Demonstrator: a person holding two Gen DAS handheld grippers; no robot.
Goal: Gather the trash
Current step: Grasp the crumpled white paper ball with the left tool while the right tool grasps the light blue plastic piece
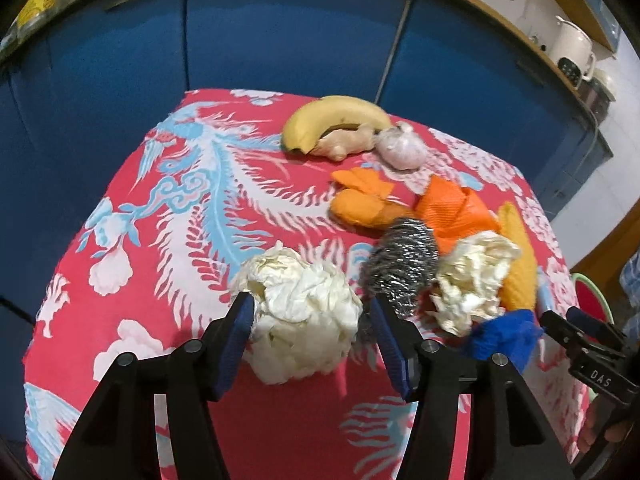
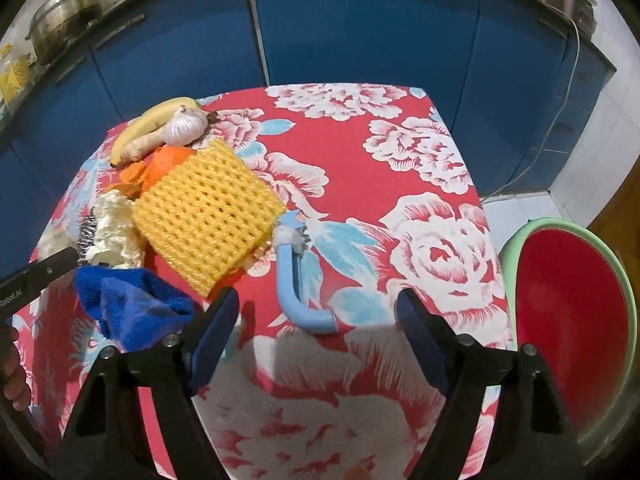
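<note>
My left gripper [image 1: 312, 320] is closed around a crumpled white paper ball [image 1: 304, 320], its blue pads pressing both sides, just above the red floral tablecloth [image 1: 160, 240]. A second crumpled white paper [image 1: 472, 280] lies to its right, next to a steel scourer [image 1: 404, 264]; it also shows in the right wrist view [image 2: 112, 228]. My right gripper [image 2: 318, 312] is open and empty above the cloth, with a light blue razor [image 2: 296, 284] lying between and just beyond its fingers. A red basin with a green rim [image 2: 572, 320] stands off the table's right edge.
A yellow foam net [image 2: 208, 216], a blue cloth [image 2: 128, 304], orange peel and orange cloth [image 1: 452, 212], a banana [image 1: 332, 120], ginger [image 1: 344, 140] and garlic [image 1: 400, 146] lie on the table. Blue cabinets [image 1: 280, 32] stand behind it.
</note>
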